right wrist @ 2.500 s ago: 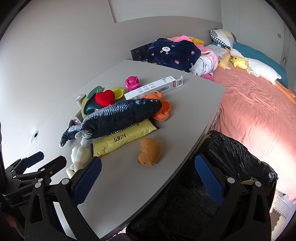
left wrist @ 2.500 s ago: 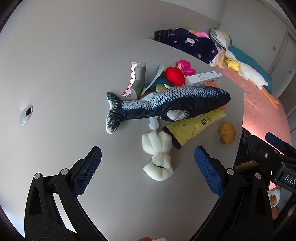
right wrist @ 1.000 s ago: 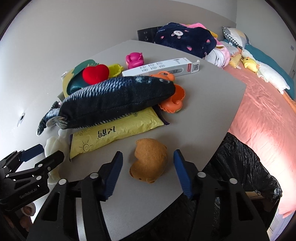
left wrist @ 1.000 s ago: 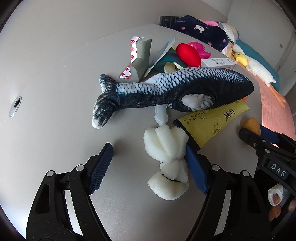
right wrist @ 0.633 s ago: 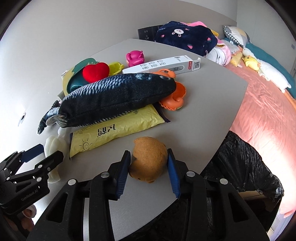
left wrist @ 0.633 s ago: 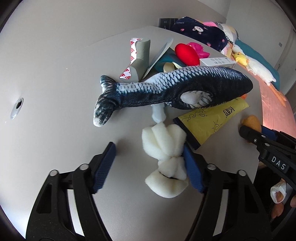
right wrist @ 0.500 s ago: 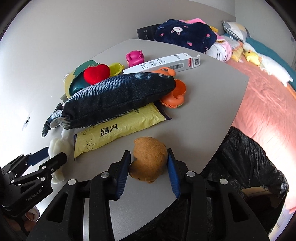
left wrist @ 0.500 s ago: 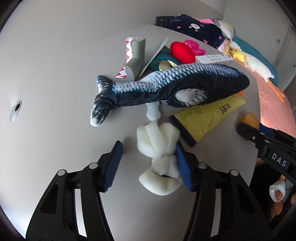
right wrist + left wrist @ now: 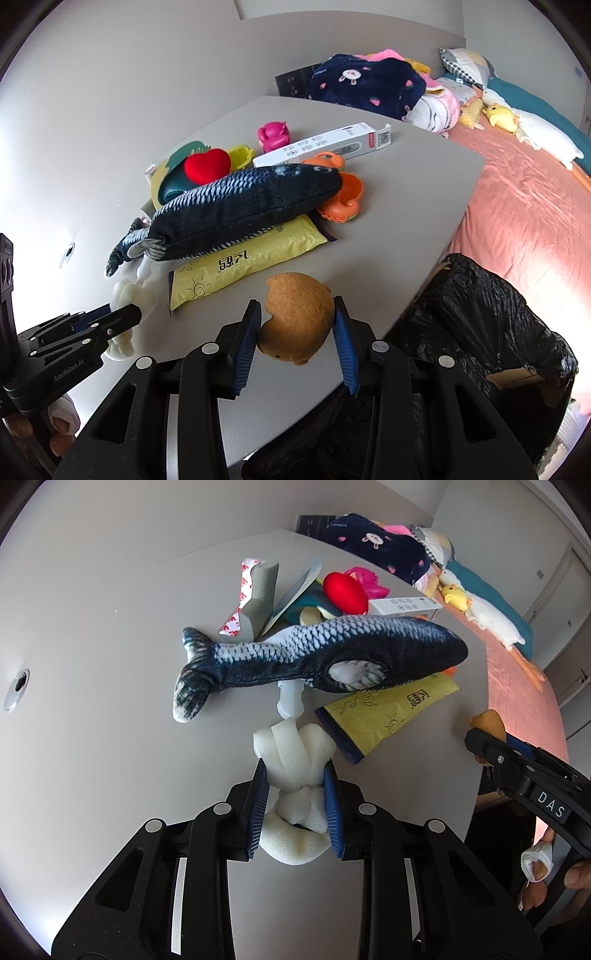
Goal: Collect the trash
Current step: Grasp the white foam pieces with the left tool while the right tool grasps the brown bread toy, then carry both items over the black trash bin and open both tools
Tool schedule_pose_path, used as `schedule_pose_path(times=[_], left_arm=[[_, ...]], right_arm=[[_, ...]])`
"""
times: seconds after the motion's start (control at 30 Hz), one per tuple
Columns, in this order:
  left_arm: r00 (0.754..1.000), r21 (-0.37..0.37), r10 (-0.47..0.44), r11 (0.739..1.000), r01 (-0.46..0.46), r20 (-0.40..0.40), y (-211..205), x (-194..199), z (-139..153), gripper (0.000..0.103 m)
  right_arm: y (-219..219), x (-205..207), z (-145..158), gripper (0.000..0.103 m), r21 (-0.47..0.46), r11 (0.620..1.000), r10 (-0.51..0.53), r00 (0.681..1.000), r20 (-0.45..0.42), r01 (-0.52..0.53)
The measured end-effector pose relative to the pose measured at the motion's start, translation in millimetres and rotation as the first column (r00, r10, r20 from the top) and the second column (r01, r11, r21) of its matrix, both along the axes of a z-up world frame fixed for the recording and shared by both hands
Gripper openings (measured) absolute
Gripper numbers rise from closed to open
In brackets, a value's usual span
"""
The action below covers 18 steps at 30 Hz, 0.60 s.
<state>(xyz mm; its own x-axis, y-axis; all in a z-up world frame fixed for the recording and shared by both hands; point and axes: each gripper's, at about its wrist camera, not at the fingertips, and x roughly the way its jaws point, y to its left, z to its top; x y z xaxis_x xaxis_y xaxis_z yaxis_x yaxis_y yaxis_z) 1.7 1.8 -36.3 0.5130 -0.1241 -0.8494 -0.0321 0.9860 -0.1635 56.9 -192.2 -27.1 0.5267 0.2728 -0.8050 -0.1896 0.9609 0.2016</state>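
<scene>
A pale grey table [image 9: 406, 206] stands against a plain wall, with a bed [image 9: 524, 206] under a pink cover along its right edge and a black trash bag [image 9: 491, 332] open just off its near right corner. Toward the near left of the clutter, the left gripper [image 9: 295, 805] is closing its blue pads on the waist of a knotted piece of white foam [image 9: 295, 760], which bulges out above and below them and lies on the table. Just beyond the foam a plush fish [image 9: 317, 653] stretches across the middle, its tail to the left, lying partly over a yellow packet [image 9: 243, 262]. Behind the fish sit a red heart [image 9: 205, 164], a pink toy [image 9: 273, 136], a long white box [image 9: 325, 146] and an orange toy [image 9: 341, 201]. At the near right edge, the right gripper [image 9: 297, 332], at a middling width, grips a brown bun-shaped lump [image 9: 299, 314] between its pads, close to the bag's rim.
</scene>
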Motion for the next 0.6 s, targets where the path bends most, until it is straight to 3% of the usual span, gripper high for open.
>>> schedule_pose_path(times=[0.33,0.6], left_arm=[[0.995,-0.013,-0.088,0.996,0.089,0.051,-25.4,-6.6,25.2,0.028],[0.975,-0.016,-0.203,0.979,0.205,0.090,-67.3,-9.1,39.7,0.028]], right_arm=[[-35.6,-24.6,14.3,0.041,0.020,0.996,-0.084,0.996,0.022,0.084],[-71.4,-43.9,22.8,0.041,0.021,0.985,-0.174,0.984,0.038,0.173]])
